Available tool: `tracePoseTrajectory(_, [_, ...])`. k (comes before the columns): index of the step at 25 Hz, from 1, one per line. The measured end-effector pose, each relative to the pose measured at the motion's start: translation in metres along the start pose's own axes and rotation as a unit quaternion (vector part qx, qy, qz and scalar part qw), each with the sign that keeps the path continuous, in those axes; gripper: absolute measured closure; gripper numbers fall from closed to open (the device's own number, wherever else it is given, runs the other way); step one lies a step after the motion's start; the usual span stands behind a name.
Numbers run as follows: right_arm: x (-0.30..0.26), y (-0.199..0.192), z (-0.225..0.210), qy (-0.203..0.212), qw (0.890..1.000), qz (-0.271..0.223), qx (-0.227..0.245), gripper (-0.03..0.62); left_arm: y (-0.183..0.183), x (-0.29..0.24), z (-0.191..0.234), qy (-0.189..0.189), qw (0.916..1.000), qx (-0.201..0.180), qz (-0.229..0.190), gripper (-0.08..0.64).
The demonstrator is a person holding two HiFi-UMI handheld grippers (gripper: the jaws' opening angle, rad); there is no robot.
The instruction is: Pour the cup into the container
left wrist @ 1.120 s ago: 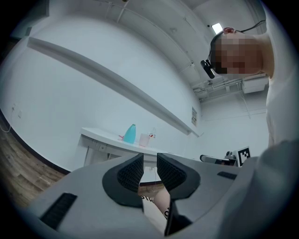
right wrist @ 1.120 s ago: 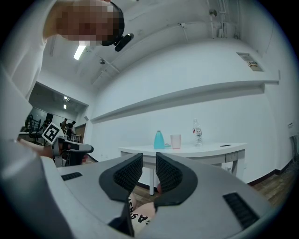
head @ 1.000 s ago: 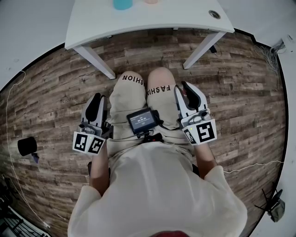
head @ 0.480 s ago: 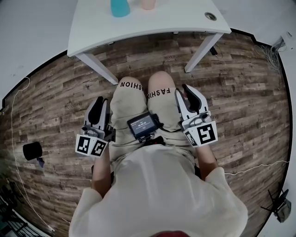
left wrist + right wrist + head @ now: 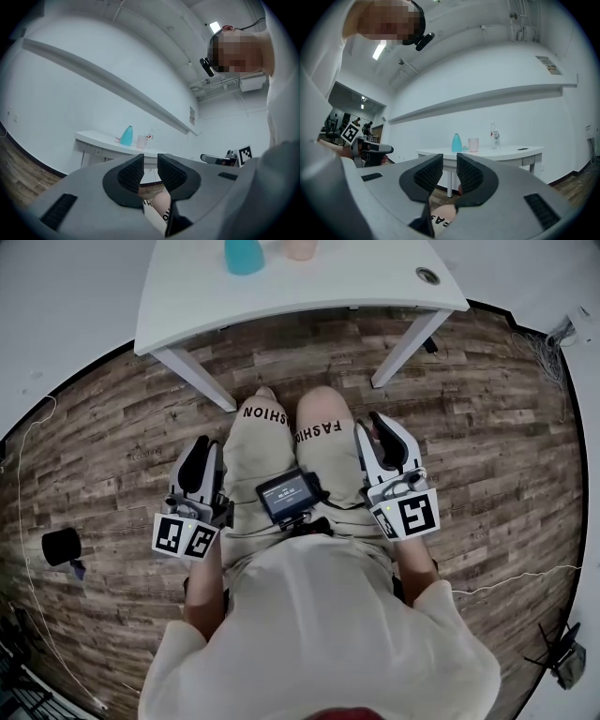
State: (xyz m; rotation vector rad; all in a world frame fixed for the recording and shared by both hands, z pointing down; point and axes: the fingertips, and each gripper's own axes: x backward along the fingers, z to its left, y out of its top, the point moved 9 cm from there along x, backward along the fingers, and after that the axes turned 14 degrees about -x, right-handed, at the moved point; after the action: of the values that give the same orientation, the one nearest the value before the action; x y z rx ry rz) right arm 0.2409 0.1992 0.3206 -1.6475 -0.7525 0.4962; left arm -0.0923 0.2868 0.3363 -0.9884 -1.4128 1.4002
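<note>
The pink cup and the teal container stand side by side on the white surface, at its far part, with the container to the left of the cup as the head view shows them. They are close together; whether they touch cannot be told. A clear bottle with a label stands further right on the same surface, apart from the cup.

Both tools are well away from the cup, down by the seated person's thighs. The left tool lies along the outside of the left thigh and the right tool along the outside of the right one, each pointing level toward the surface. A stretch of wood-plank floor and the person's knees lie between the tools and the surface's legs.

In the left gripper view the jaws are drawn together to a narrow slit with nothing between them; the container and cup show small and distant just above and left of the tips. The right gripper view shows the same – the jaws are clenched and empty, with the cup and container standing far off, almost straight above the slit.

A small screen device rests on the person's lap between the two tools.
</note>
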Motion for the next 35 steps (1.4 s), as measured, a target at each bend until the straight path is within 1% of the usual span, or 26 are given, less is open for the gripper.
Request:
tracePoseTrajectory(8, [-0.003, 0.001, 0.001, 0.003, 1.000, 0.000, 0.009, 0.517, -0.006, -0.001, -0.001, 0.002, 1.0000, 0.005, 0.001, 0.459])
tracePoseTrajectory(15, [-0.009, 0.000, -0.008, -0.001, 1.000, 0.004, 0.011, 0.517, -0.010, -0.012, -0.001, 0.000, 1.0000, 0.009, 0.002, 0.459])
tracePoseTrajectory(27, [-0.047, 0.009, -0.021, 0.000, 1.000, 0.012, 0.004, 0.515, -0.011, -0.051, 0.021, -0.010, 0.9996, 0.022, 0.016, 0.459])
tracePoseTrajectory(35, [-0.076, 0.008, -0.034, 0.004, 1.000, 0.008, 0.000, 0.506, -0.023, -0.080, 0.038, -0.017, 0.9991, 0.029, 0.026, 0.459])
